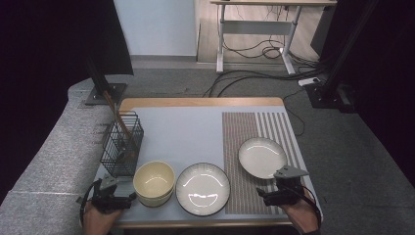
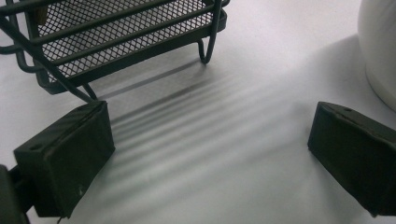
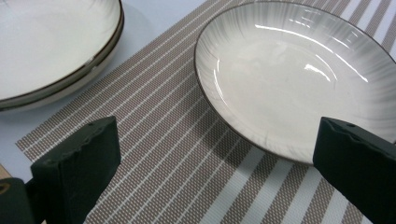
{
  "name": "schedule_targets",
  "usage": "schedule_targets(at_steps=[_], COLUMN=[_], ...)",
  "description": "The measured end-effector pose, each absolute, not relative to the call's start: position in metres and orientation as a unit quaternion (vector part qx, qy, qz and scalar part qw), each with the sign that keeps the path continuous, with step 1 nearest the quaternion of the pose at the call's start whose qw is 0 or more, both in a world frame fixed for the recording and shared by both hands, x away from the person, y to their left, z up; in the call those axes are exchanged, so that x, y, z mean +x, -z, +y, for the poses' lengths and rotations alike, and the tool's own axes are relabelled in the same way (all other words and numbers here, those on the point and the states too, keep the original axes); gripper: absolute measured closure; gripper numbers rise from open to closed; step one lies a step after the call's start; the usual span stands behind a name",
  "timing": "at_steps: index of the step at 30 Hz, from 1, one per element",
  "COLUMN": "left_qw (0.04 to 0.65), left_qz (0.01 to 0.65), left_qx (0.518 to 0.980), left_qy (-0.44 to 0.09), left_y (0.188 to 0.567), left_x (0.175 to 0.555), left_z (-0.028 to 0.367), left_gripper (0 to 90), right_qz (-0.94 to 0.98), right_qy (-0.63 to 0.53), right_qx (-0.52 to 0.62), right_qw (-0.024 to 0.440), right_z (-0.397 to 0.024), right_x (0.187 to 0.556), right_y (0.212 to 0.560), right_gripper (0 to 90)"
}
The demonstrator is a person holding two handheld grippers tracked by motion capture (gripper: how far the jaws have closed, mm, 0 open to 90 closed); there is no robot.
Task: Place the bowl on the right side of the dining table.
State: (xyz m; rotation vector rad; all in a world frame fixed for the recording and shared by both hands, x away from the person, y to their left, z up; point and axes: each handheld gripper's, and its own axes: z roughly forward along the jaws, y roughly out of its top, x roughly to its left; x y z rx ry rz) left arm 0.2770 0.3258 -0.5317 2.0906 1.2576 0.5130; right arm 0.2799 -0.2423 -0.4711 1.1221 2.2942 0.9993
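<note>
Near the table's front-left corner, the left gripper rests low with its jaws spread wide and nothing between them. Just ahead of it stands a black wire-mesh basket holding wooden utensils; just to its right sits a cream ceramic bowl, whose white wall edges the left gripper view. Farther right lies a wide white plate with a dark rim. At the front-right, the right gripper hovers over a brown-and-white striped woven placemat, jaws apart and empty. A smaller shallow white dish with a dark rim lies just ahead of it, its near edge beside the right-hand jaw.
</note>
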Motion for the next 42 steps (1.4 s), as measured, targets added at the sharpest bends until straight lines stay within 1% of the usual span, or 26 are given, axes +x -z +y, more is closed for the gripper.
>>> schedule_targets(at_steps=[23, 42], left_qw=[0.321, 0.320], left_qz=[0.480, 0.479], left_qx=[0.793, 0.793], left_qy=[-0.196, -0.198], left_y=[0.532, 0.532], left_x=[0.276, 0.276], left_z=[0.326, 0.326], left_gripper=[0.2, 0.2], right_qz=[0.857, 0.879], right_qy=[-0.364, -0.364], right_qx=[0.316, 0.272], right_qw=[0.179, 0.141], right_z=[-0.178, -0.132], right_x=[0.307, 0.329], right_y=[0.437, 0.429], right_gripper=[0.0, 0.0])
